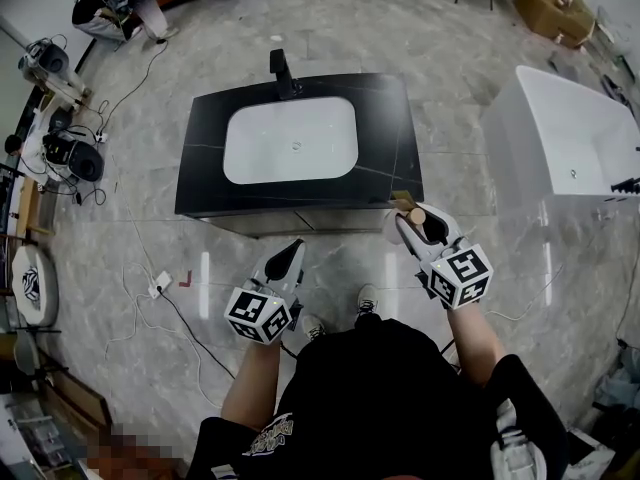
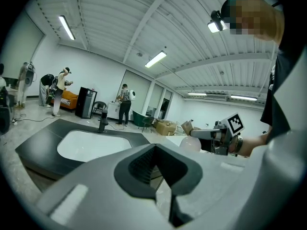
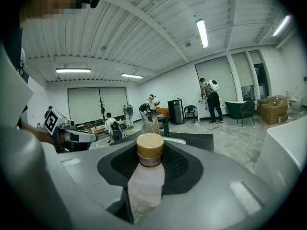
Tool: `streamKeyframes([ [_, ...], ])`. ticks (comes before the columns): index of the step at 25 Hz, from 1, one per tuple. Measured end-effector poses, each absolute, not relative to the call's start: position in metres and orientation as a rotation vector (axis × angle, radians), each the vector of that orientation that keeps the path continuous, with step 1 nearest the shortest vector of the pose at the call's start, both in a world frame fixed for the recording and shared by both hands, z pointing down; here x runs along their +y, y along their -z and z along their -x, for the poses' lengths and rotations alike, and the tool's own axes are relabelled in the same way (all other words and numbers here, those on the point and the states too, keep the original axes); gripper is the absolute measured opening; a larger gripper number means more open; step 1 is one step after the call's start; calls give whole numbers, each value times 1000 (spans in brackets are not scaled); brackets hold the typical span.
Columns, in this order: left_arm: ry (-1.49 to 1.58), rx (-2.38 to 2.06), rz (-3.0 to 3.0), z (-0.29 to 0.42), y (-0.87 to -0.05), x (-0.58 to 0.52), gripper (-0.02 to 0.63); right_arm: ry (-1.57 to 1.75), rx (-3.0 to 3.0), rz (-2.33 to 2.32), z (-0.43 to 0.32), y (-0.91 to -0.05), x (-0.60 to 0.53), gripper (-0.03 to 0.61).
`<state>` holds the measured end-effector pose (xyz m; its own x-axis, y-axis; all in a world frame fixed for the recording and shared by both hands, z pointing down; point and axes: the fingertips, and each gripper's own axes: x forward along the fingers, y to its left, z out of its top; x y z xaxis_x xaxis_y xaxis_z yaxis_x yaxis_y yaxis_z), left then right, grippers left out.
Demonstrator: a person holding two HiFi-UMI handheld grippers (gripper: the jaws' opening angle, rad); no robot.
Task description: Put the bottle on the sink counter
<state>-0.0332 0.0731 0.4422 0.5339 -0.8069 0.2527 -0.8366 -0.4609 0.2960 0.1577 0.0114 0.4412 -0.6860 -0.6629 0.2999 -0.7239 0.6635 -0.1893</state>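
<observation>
A pale pink bottle with a wooden cap point(image 1: 416, 215) is held in my right gripper point(image 1: 412, 220), which is shut on it. It hangs over the floor just off the front right corner of the black sink counter point(image 1: 390, 138). In the right gripper view the bottle point(image 3: 147, 181) stands between the jaws with its cap pointing away. My left gripper point(image 1: 292, 251) is lower and to the left, in front of the counter, with its jaws together and nothing in them. In the left gripper view the counter point(image 2: 43, 143) lies ahead, and the bottle point(image 2: 191, 143) in the right gripper shows at the right.
The counter holds a white basin point(image 1: 291, 140) with a black faucet point(image 1: 283, 73) at its back edge. A white bathtub point(image 1: 570, 138) stands to the right. Cables and equipment point(image 1: 70, 153) lie on the floor at left. People stand far off.
</observation>
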Motion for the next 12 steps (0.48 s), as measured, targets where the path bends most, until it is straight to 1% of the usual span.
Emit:
streamKeyframes([
  [12, -122, -1384, -2381, 18, -441, 56, 0, -446, -2691, -1116, -175, -445, -13, 160],
])
